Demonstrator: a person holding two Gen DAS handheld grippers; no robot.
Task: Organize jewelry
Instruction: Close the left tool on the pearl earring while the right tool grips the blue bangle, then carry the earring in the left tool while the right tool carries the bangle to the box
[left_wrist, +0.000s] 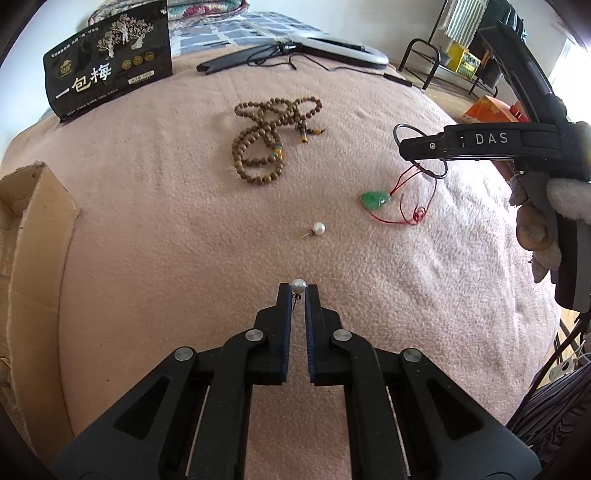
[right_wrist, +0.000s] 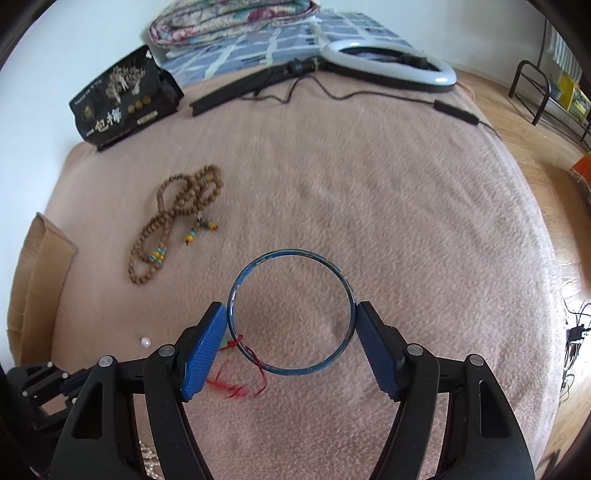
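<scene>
My left gripper (left_wrist: 298, 291) is shut on a pearl earring (left_wrist: 298, 285), pinching its post so the pearl sits at the fingertips. A second pearl earring (left_wrist: 318, 228) lies on the pink blanket ahead; it also shows in the right wrist view (right_wrist: 145, 342). My right gripper (right_wrist: 290, 321) is shut on a thin blue bangle (right_wrist: 291, 254), held across its width above the blanket; it shows in the left wrist view (left_wrist: 421, 151) too. A green jade pendant (left_wrist: 376, 199) on a red cord (right_wrist: 240, 387) lies under the bangle. A brown bead necklace (left_wrist: 266, 140) (right_wrist: 177, 221) lies farther back.
A black snack bag (left_wrist: 110, 62) (right_wrist: 122, 99) stands at the back left. A cardboard box (left_wrist: 33, 236) (right_wrist: 40, 280) sits at the left edge. A ring light (right_wrist: 388, 62) with black cables lies at the back. The bed edge falls off to the right.
</scene>
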